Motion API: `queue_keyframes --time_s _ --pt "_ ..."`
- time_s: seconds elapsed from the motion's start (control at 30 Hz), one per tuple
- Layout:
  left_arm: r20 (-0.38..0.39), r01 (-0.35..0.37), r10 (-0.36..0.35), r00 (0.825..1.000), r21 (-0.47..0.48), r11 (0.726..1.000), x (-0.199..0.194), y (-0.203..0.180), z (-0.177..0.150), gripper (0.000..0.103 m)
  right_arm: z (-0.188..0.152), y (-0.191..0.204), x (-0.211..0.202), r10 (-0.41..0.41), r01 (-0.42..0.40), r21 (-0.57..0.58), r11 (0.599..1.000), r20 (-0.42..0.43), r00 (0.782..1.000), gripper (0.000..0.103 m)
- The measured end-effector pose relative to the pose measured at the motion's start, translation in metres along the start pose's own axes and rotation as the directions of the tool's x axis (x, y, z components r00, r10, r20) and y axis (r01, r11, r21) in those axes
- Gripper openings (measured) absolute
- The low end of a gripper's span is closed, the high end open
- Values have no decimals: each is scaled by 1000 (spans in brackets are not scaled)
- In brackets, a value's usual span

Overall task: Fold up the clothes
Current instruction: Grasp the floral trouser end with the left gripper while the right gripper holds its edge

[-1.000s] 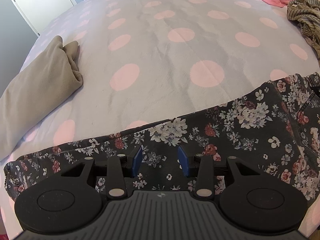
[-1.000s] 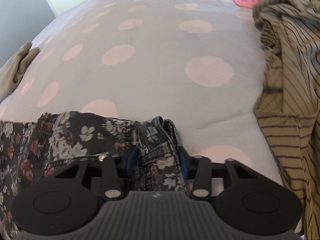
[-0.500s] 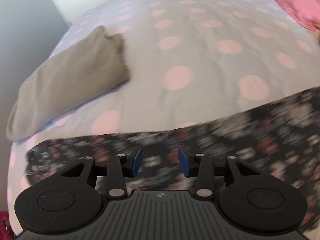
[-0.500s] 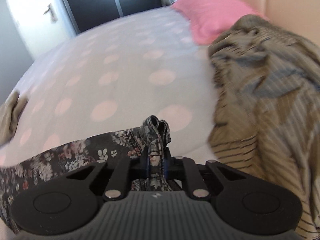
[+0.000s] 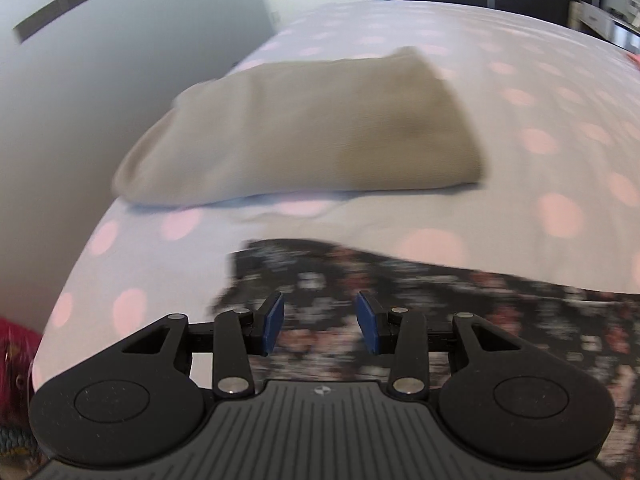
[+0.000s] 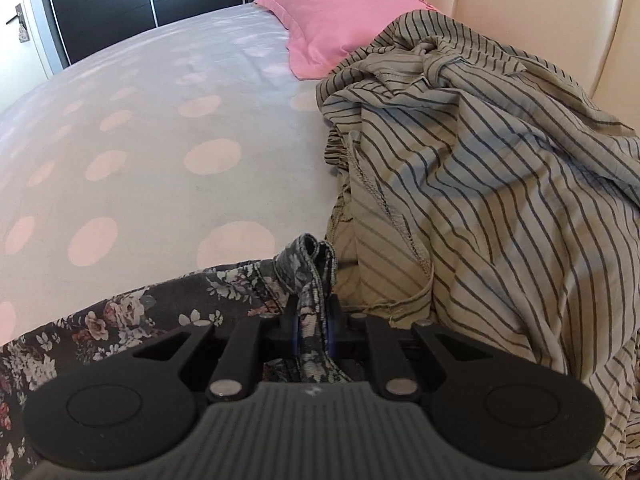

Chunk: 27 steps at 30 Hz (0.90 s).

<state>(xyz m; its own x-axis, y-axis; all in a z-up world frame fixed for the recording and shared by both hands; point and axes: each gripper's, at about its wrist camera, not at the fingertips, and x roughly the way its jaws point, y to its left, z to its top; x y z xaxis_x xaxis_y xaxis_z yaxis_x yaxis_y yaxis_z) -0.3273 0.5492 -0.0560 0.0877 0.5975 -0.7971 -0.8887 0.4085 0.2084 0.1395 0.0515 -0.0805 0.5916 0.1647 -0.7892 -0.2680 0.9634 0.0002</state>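
A dark floral garment point(image 5: 440, 300) lies stretched across the near edge of the polka-dot bed point(image 5: 520, 92). My left gripper point(image 5: 320, 322) hovers open over its left end, blue pads apart with only blurred cloth beneath them. In the right wrist view the same floral garment point(image 6: 160, 308) runs off to the left. Its bunched edge point(image 6: 310, 256) sticks up from between the jaws of my right gripper point(image 6: 312, 322), which is shut on it.
A folded beige garment point(image 5: 312, 128) rests on the bed's left side near a grey wall point(image 5: 80, 80). A crumpled striped garment point(image 6: 500, 200) fills the right, close beside my right gripper. Behind it are a pink pillow point(image 6: 340, 12) and a cream headboard point(image 6: 540, 20).
My left gripper swept left along the floral garment to its end, staying open. My right gripper closed on the bunched floral edge, then rose and tilted up.
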Motion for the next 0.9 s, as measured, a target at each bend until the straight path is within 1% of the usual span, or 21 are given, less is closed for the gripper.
queue_keyframes --time_s 0.07,0.17,0.33,0.47,0.53,0.57,0.6,0.63,0.7,0.77,0.83,0.9 --pt "-7 -19 19 1000 -22 1000 17 17 -5 38 4 3 2 -26 26 -4 1000 11 1000 13" --pt "-5 -17 17 1000 -35 999 39 34 -12 38 9 9 2 -65 66 -20 998 40 997 14" --pt "18 -15 15 1000 17 1000 61 30 -8 38 9 20 9 -102 104 -59 993 36 994 14" --pt "23 -57 56 998 54 997 80 25 -2 38 8 24 16 -119 121 -86 989 31 992 14" --pt "34 -62 61 998 45 997 85 25 0 38 7 25 19 -125 127 -96 987 29 992 14" --pt "41 -58 57 998 38 998 87 26 0 36 6 26 20 -128 130 -102 986 28 991 14" --pt "53 -53 51 997 34 998 86 26 1 24 6 27 22 -131 133 -107 985 27 991 14" --pt "65 -47 45 997 31 998 86 26 1 16 6 27 23 -134 136 -111 984 27 991 14" --pt "80 -56 53 995 41 998 83 25 1 13 5 28 25 -136 138 -113 984 25 990 14" --pt "92 -64 59 994 49 997 81 24 3 12 5 27 24 -134 135 -103 985 23 991 14" --pt "118 -77 73 990 29 997 75 25 4 11 5 25 23 -128 130 -86 988 25 991 14" --pt "161 -79 79 984 -5 997 67 27 10 11 6 22 22 -123 124 -59 991 27 992 14"
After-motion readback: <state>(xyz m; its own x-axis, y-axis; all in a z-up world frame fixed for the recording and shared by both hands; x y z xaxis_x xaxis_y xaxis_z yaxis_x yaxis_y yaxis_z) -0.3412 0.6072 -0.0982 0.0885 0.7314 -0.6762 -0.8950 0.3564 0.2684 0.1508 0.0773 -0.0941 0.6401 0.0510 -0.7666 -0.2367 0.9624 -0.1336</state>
